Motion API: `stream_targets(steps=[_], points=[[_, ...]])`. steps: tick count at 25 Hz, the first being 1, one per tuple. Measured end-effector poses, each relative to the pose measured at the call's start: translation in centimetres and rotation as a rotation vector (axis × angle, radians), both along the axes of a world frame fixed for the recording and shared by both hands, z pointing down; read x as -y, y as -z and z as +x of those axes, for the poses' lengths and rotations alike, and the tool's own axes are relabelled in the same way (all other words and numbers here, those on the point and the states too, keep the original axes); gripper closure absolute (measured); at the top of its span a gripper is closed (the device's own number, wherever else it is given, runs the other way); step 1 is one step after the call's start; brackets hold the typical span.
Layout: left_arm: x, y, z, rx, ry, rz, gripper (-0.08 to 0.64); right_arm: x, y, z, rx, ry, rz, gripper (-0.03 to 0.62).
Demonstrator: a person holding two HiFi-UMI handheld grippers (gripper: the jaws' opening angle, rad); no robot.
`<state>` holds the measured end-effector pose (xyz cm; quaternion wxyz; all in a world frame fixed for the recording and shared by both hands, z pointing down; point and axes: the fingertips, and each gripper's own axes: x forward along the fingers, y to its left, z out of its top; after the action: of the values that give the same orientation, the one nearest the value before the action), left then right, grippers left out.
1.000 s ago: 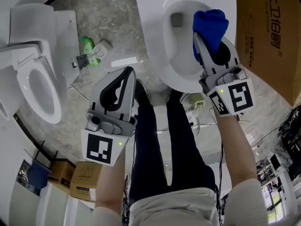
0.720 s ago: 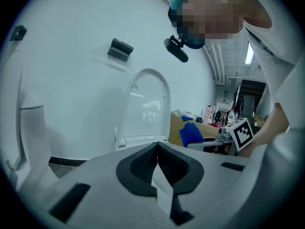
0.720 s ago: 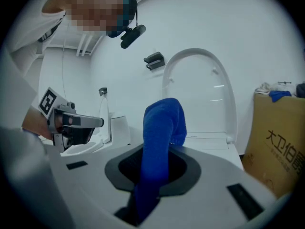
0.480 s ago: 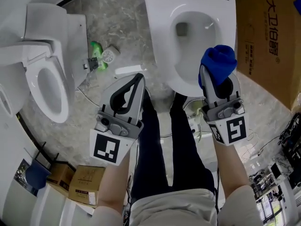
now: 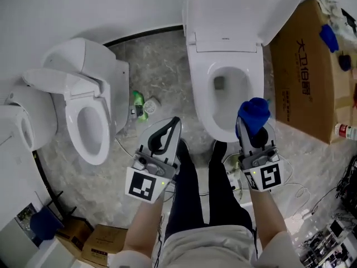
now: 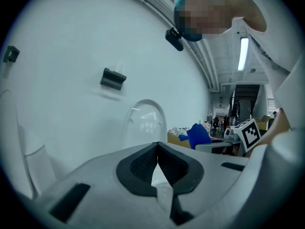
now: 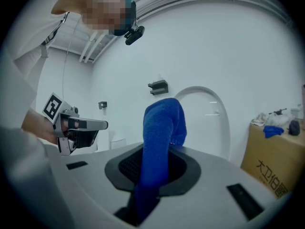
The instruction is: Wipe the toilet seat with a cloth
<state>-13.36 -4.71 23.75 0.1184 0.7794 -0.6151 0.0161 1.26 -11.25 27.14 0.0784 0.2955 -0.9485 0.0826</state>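
The white toilet (image 5: 202,102) stands straight ahead with its lid (image 5: 240,10) raised and the seat rim around the bowl bare. My right gripper (image 5: 251,132) hovers over the front edge of the seat, shut on a blue cloth (image 5: 254,115) that bunches up above its tips. In the right gripper view the blue cloth (image 7: 162,137) stands up between the jaws, with the lid (image 7: 205,113) behind it. My left gripper (image 5: 173,121) hangs left of the toilet's front, above the floor, shut with nothing in it; its fingertips (image 6: 157,146) meet.
A second white toilet (image 5: 89,121) stands at the left. A large cardboard box (image 5: 304,66) is close on the right of the toilet. A green item (image 5: 138,106) lies on the floor between the toilets. Cables (image 5: 295,197) trail by the person's feet.
Both grippers have drawn back toward the person. The right one has lifted the cloth off the bowl's right rim to the front edge. The head view now takes in the raised lid.
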Motion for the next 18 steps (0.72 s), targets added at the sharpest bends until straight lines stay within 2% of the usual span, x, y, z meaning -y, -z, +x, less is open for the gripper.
stream_targets(steps=[6,11,14,18], points=[[-1.0,9.9,-0.2,0.017,-0.004,0.069,0.554,-0.9,9.7,0.6,0.074,-0.028,-0.018,0.531],[-3.1,17.5,0.3,0.067,0.009,0.128,0.554,-3.5,18.7,0.8,0.117,0.01,0.023,0.531],[-4.0,21.2,1.5,0.089,-0.019,0.148,0.554,-5.2,23.3,1.3,0.147,0.026,0.05,0.531],[-6.0,25.5,2.3,0.063,-0.017,0.168,0.554,-7.5,27.7,2.5,0.155,0.033,0.067,0.531]])
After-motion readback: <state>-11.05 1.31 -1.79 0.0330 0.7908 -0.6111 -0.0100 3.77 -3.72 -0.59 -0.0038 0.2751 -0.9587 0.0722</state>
